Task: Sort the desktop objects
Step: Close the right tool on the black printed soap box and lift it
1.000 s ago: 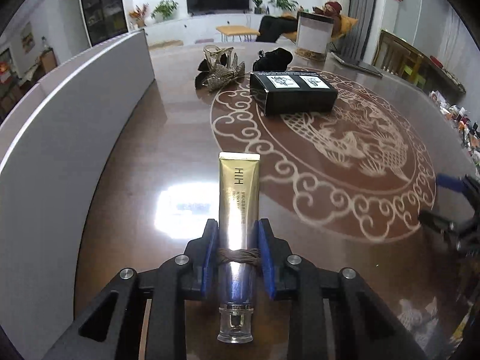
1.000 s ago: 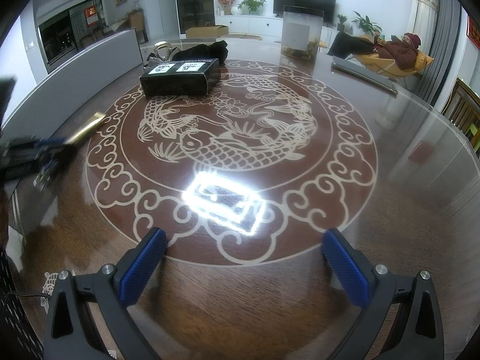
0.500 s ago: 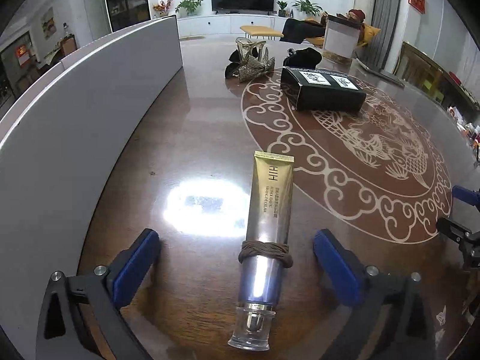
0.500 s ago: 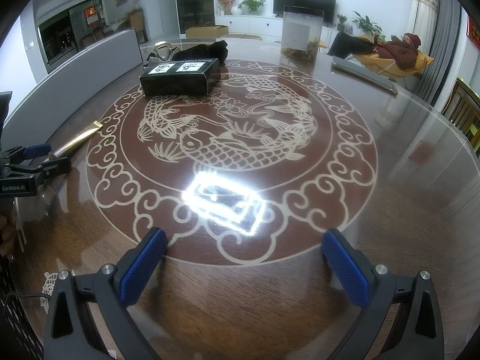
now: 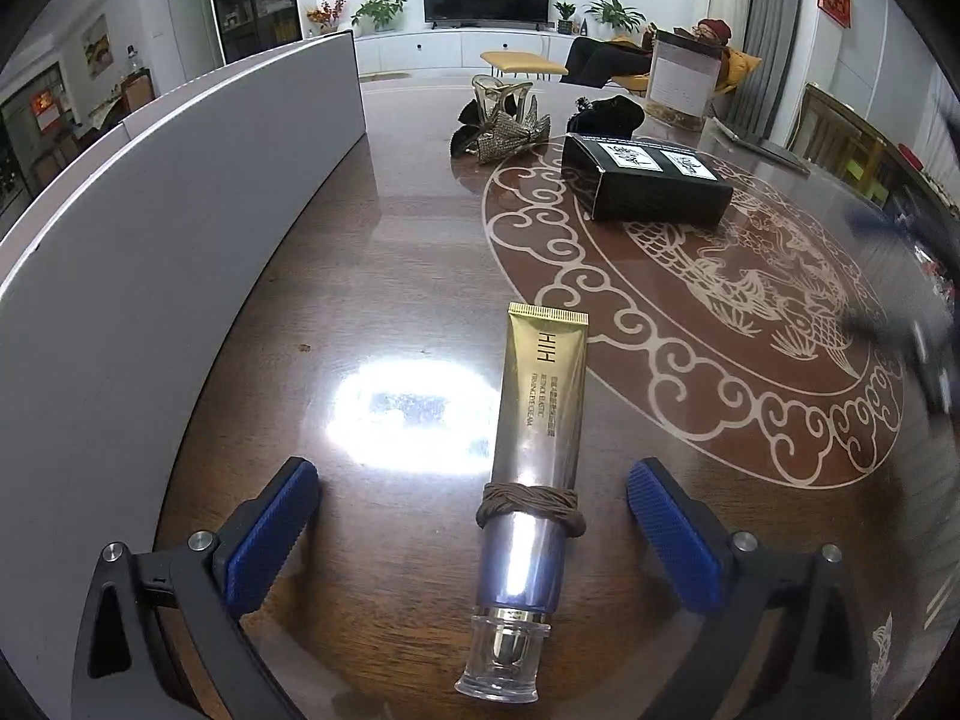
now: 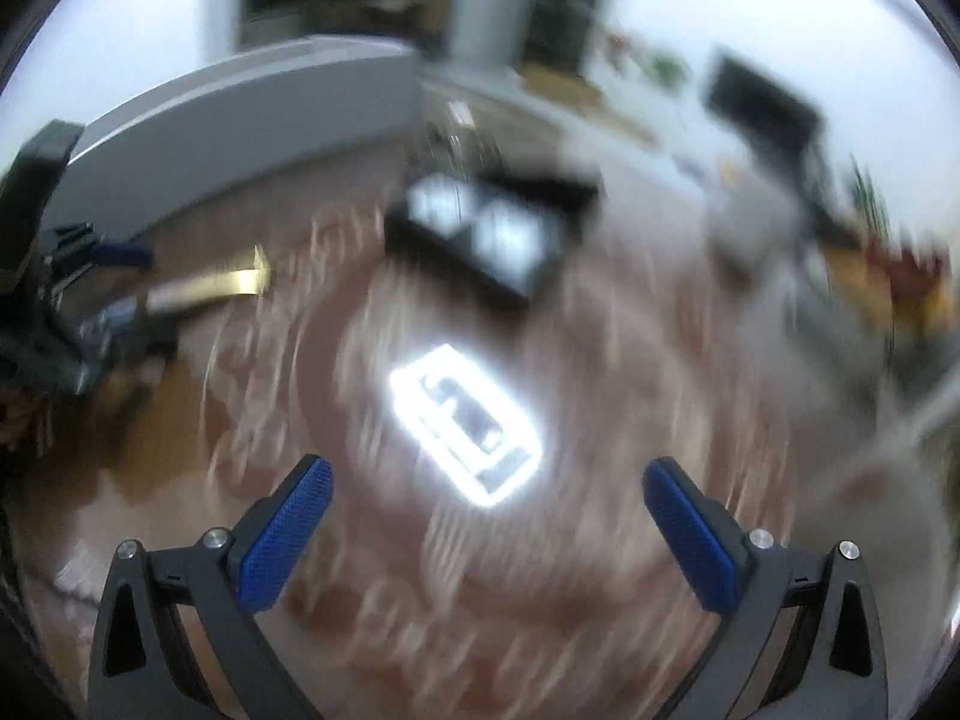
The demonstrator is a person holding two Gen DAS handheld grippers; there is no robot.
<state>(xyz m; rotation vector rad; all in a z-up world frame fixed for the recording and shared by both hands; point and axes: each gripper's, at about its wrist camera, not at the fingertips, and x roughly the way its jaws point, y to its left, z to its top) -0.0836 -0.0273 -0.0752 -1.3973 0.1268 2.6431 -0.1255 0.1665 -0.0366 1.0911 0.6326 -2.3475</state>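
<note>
a: what sits closest in the left wrist view?

b: the left gripper (image 5: 471, 495), its blue pads spread wide. the gold and silver tube (image 5: 531, 456) lies flat on the brown table (image 5: 384, 252) between them, touching neither pad, clear cap nearest, with a brown hair tie (image 5: 531, 507) wrapped round its lower part.

a: and the right gripper (image 6: 487, 501)?

b: its fingers are spread too, nothing between them, only the table's glare below. that view is badly blurred.

a: further out?

b: a black box (image 5: 651, 189) with two white labels rests on the pale pattern. beyond it lie a glittery hair clip (image 5: 510, 132) and a dark bundle (image 5: 609, 114) i can't identify. a long grey panel (image 5: 150, 228) runs along the left.
</note>
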